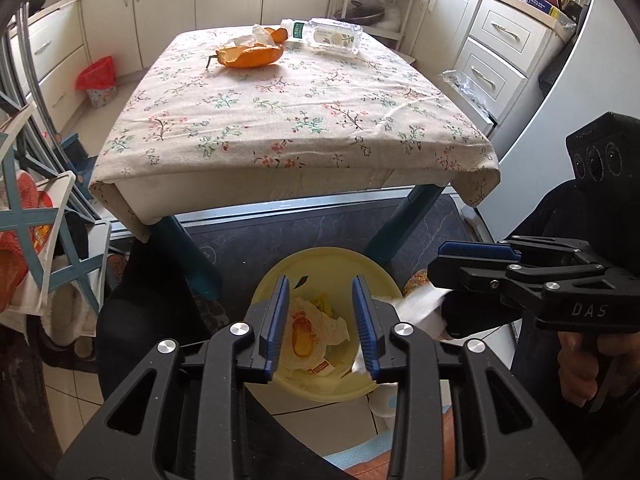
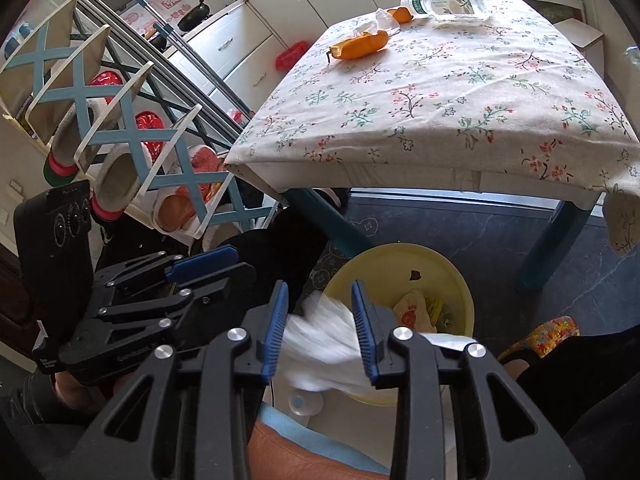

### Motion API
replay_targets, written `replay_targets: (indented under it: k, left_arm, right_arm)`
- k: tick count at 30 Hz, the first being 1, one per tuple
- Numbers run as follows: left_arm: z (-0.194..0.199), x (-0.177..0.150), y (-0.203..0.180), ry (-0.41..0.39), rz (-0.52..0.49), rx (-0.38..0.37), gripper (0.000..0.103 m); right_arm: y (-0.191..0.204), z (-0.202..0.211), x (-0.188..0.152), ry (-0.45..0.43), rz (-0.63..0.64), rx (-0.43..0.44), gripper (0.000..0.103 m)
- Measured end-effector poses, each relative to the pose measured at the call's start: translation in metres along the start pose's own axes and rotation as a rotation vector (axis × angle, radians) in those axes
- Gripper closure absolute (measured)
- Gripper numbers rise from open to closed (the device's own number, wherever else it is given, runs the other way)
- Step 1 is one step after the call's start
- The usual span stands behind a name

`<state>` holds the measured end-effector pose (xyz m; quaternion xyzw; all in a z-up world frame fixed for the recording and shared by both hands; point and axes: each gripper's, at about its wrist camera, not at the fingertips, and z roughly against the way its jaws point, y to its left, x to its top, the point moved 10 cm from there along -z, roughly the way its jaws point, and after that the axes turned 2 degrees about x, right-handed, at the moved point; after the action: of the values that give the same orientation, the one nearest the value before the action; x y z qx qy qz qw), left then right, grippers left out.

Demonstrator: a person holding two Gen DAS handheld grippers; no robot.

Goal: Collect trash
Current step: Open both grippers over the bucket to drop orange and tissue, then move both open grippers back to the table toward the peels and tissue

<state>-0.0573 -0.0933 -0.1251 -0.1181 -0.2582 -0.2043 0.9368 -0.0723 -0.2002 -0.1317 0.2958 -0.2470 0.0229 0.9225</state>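
A yellow bin [image 1: 320,254] stands on the dark floor mat below the table's near edge. It holds a crumpled printed wrapper [image 1: 308,328] and small scraps. My left gripper [image 1: 320,324] hangs open right above it, with nothing between its pads. My right gripper [image 2: 320,324] is open over the bin's [image 2: 440,256] near rim. A blurred white tissue [image 2: 324,344] sits loose between and below its fingers. On the far end of the table lie orange peel [image 1: 250,55], a tissue [image 1: 256,36] and a clear plastic bottle [image 1: 332,36] on its side.
The table with a floral cloth [image 1: 288,120] stands on teal legs [image 1: 188,256]. A shoe rack [image 2: 120,120] full of slippers fills the left side. A small red-lined bin [image 1: 98,80] stands by white cabinets. A patterned slipper [image 2: 544,336] lies right of the yellow bin.
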Motion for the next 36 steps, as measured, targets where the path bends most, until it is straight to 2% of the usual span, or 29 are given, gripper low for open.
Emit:
replay_targets:
  k: [9,21,27,36]
  left_arm:
    - [0.013,0.006,0.002,-0.048,-0.013,0.038,0.056]
    - [0.025,0.013,0.013,-0.087,0.005,0.068,0.050]
    - [0.022,0.013,0.032,-0.104,0.065,0.068,0.048]
    - [0.001,0.025,0.071,-0.103,0.175,0.048,0.047]
  right_arm:
    - [-0.003,0.004,0.003,-0.021,-0.021,-0.002,0.058]
    - [0.003,0.009,0.013,-0.057,-0.041,0.024,0.053]
    - [0.005,0.006,0.018,-0.063,-0.036,0.020,0.053]
    - [0.000,0.008,0.034,-0.132,-0.075,0.009,0.049]
